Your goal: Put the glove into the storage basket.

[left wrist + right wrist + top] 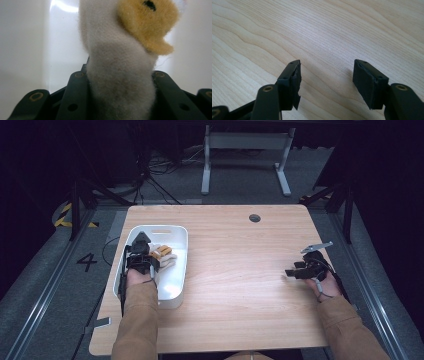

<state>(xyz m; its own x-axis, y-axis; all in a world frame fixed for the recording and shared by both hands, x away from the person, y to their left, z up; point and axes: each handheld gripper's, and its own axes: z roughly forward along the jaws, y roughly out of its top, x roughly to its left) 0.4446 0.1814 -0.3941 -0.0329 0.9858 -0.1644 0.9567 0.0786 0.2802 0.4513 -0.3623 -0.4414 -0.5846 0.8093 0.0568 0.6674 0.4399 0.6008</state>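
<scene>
Inside the white plastic bin (176,270), a white and orange plush toy (120,75) is clamped between the left hand-held gripper's (142,240) jaws; lifting out seems left. The right hand-held gripper (325,75) is held open over the wooden surface (235,285).

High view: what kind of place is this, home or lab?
Likely a lab or recording cell, not a home. A lone wooden table stands on grey floor with a painted number 4, yellow-black hazard tape, loose cables and dark surroundings.
</scene>
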